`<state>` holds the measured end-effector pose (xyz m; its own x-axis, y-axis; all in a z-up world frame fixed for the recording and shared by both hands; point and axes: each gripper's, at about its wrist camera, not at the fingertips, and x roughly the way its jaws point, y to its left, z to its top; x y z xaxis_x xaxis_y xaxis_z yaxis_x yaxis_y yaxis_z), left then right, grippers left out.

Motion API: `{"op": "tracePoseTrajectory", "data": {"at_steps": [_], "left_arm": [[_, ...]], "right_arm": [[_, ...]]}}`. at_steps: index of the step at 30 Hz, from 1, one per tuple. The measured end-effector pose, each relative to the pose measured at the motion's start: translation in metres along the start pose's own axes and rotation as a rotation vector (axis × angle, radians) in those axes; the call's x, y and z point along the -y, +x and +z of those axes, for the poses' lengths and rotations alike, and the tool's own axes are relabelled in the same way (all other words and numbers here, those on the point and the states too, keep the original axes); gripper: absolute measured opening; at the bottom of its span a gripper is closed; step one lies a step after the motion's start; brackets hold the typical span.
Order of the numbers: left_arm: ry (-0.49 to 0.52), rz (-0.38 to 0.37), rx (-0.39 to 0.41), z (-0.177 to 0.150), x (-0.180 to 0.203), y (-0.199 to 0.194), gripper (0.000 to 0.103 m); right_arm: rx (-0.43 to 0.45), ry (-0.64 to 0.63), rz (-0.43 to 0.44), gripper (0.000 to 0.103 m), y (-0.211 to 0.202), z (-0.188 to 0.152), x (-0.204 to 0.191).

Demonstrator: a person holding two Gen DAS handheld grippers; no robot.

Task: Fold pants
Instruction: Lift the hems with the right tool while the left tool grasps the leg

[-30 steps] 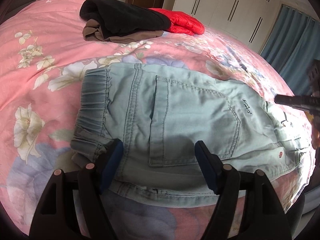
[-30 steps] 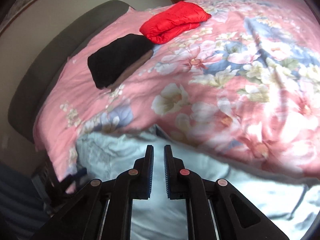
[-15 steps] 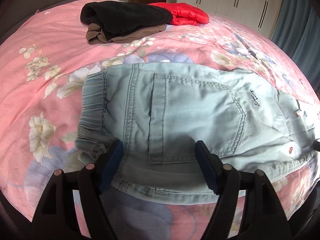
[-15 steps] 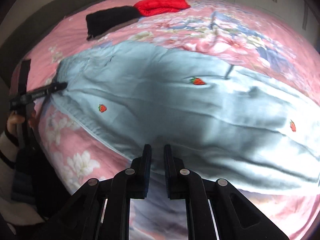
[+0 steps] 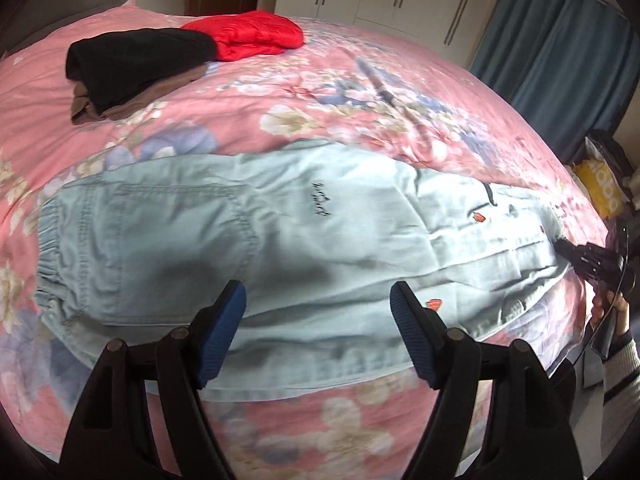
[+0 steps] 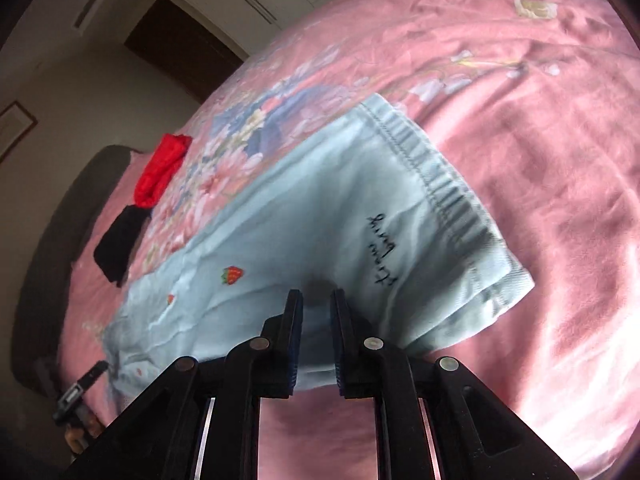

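Light blue pants point(image 5: 248, 240) with small strawberry prints lie flat on the pink floral bedspread point(image 5: 340, 92), waistband at the left, legs running right. My left gripper point(image 5: 318, 312) is open, its blue pads hovering above the near edge of the pants, holding nothing. My right gripper point(image 6: 316, 310) shows at the right edge of the left wrist view point(image 5: 560, 246) by the leg end. In the right wrist view its fingers are a narrow gap apart over the near edge of the pants point(image 6: 320, 216), beside the cuffs point(image 6: 448, 192); no cloth shows between them.
A black and brown folded garment point(image 5: 132, 64) and a red puffy jacket point(image 5: 252, 36) lie at the far side of the bed. Wardrobe doors and blue curtains point(image 5: 560, 52) stand behind. A yellow bag point(image 5: 600, 188) sits off the bed's right side.
The left gripper has drawn back and swung right, from the waistband toward the legs. The right gripper has moved along the pants to the cuff end. Both gripper openings look unchanged.
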<state>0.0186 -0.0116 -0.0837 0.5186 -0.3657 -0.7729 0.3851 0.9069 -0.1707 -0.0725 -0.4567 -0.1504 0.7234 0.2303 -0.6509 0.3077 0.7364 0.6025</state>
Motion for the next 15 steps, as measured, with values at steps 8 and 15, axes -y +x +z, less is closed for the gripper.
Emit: {"op": "tracePoseTrajectory", "data": {"at_steps": [8,15], "left_arm": [[0.100,-0.087,-0.058,0.013,0.053,0.025,0.075],[0.045,-0.242,-0.098,0.032,0.096,0.055,0.080]], "right_arm": [[0.209,0.173,-0.180,0.012,-0.058,0.022,0.051],[0.155,0.275,0.046,0.035,-0.079,-0.025,0.051]]}}
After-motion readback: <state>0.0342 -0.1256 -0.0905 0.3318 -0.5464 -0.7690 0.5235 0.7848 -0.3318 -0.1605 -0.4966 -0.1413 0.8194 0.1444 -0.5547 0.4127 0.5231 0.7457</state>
